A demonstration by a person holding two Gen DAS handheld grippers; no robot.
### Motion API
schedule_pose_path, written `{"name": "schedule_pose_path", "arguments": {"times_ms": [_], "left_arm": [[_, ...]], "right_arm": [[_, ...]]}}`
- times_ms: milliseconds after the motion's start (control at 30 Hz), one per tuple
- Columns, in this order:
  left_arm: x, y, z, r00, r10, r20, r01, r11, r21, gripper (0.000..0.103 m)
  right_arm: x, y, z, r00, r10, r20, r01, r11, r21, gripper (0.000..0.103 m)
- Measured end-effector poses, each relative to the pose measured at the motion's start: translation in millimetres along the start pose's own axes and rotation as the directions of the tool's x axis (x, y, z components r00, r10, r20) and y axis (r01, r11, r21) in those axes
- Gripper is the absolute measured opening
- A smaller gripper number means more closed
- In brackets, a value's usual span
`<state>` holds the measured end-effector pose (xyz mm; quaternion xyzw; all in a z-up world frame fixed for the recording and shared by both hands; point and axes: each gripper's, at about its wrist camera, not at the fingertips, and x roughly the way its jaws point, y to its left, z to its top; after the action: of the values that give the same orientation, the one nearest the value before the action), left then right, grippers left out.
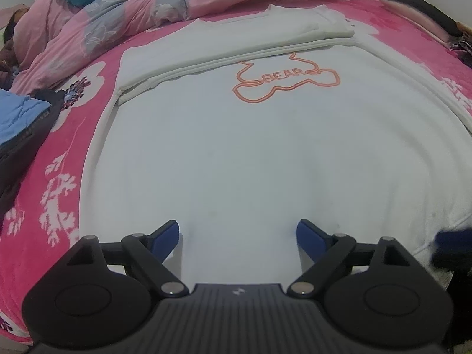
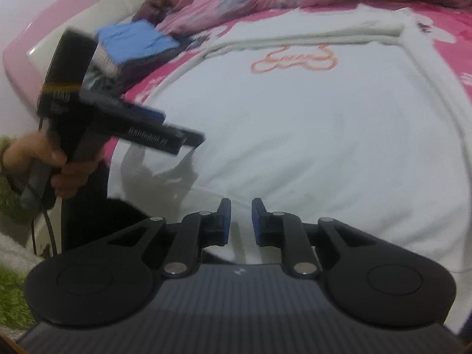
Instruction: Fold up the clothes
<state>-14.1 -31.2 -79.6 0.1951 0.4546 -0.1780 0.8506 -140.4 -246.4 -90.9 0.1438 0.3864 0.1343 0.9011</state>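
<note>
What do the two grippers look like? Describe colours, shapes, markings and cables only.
Both the left gripper and right gripper are matte black, with blue finger pads, round side housings, silver pivot pins and a ribbed body bearing a small white logo. A dark cable trails from the left handle.

White sweatshirt [image 2: 295, 135] spread flat on pink bed [image 2: 442, 41], right hand-held gripper [image 2: 241, 221] over its near hem, blue pads narrowly apart, left hand-held gripper [image 2: 188, 138] at its left edge, hand [image 2: 59, 162] gripping the handle
</note>
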Motion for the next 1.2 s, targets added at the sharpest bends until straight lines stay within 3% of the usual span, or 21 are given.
{"name": "schedule_pose_path", "arguments": {"times_ms": [100, 200, 400, 500, 767, 1200], "left_arm": [[0, 0, -1, 1.0, 0.003, 0.002, -0.003, 1.0, 0.002, 0.089], [0, 0, -1, 1.0, 0.004, 0.001, -0.004, 1.0, -0.001, 0.089], [1, 0, 0, 1.0, 0.006, -0.002, -0.006, 1.0, -0.001, 0.09], [1, 1, 0, 1.0, 0.006, -0.003, -0.006, 1.0, -0.001, 0.09], [1, 1, 0, 1.0, 0.007, -0.006, -0.007, 1.0, -0.002, 0.09], [2, 3, -1, 1.0, 0.008, -0.005, -0.008, 1.0, -0.014, 0.093]], "right_arm": [[-16, -14, 5, 0.998, -0.045, 0.045, 0.042, 0.997, 0.06, 0.032], [-44, -41, 12, 0.985, -0.139, 0.104, 0.12, 0.979, 0.166, 0.05], [-84, -84, 6, 0.953, -0.244, 0.179, 0.174, 0.926, 0.336, 0.062], [-85, -100, -1, 0.948, -0.277, 0.157, 0.196, 0.896, 0.399, 0.062], [-62, -112, -10, 0.967, -0.243, 0.077, 0.18, 0.865, 0.468, 0.063], [-61, -114, -10, 0.97, -0.231, 0.073, 0.17, 0.864, 0.473, 0.065]]}}
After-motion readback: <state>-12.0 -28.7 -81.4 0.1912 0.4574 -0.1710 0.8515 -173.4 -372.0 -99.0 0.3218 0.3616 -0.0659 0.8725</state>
